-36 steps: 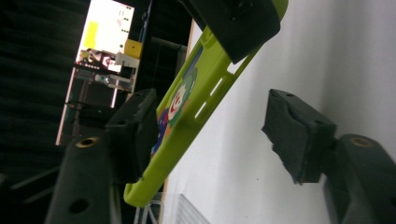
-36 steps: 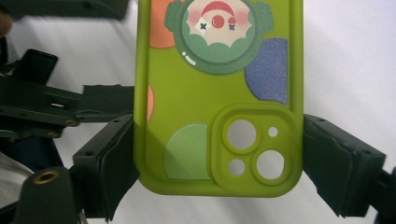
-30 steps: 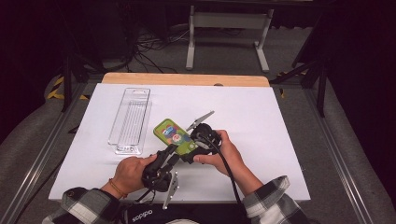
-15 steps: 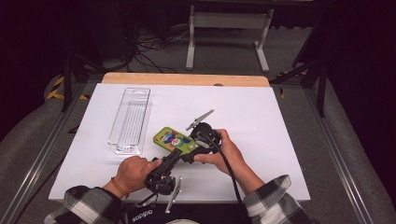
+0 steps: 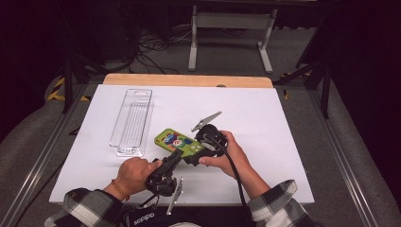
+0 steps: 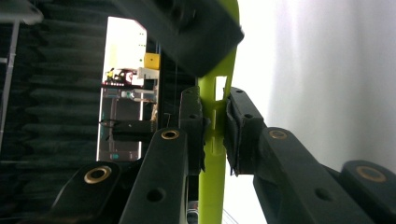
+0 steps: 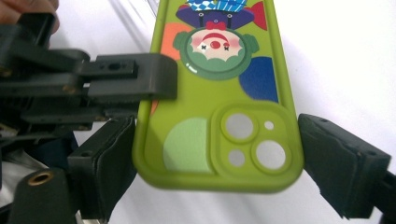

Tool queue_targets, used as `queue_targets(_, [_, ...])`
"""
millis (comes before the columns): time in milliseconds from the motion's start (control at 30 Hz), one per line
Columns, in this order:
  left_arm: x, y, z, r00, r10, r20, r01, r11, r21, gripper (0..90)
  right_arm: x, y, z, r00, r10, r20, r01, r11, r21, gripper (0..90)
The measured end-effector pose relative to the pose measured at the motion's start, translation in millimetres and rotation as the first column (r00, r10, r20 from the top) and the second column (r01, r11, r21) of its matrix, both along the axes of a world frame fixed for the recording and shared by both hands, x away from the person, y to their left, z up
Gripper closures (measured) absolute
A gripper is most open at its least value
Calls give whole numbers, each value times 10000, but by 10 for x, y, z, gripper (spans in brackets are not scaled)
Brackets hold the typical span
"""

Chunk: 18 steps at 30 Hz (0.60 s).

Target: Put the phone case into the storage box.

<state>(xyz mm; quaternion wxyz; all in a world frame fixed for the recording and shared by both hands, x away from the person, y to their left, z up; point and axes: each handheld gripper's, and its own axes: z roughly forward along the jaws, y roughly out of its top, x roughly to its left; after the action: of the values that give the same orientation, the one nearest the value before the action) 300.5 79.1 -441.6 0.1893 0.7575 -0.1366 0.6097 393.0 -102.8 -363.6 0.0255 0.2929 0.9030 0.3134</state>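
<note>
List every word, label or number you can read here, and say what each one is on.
"adidas", seen upside down, white on the person's dark shirt at the bottom edge of the high view.
The green phone case carries a clown picture but no lettering.
The clear tray shows no readable print.
Lit panels far off in the left gripper view are too blurred to read.
</note>
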Motion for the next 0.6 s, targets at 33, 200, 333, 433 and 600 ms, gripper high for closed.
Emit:
queue_targets(33, [1, 2, 12, 10000, 61, -42, -62, 9999, -88, 789, -22, -21, 13, 9999, 61, 156, -62, 10000, 36, 148])
queue_targets(200, [24, 6, 75, 9997, 77, -251, -88, 9990, -440, 791, -113, -110, 68, 9970, 192, 743, -202, 9997, 134, 149])
queue_targets(333, [41, -13, 117, 9985, 2, -554, -45, 9971, -766, 792, -197, -206, 125, 9917, 135, 1283, -170, 9995, 267, 154])
queue_targets(433, [60, -34, 172, 9973, -133, -717, 56, 9942, -1070, 792, -231, -251, 147, 9887, 25, 1497, -77, 9994, 340, 154])
queue_targets(600, [96, -28, 292, 9899, -369, -1371, 104, 9820, -1887, 792, -307, -380, 171, 9759, -159, 2176, 9, 9976, 689, 157])
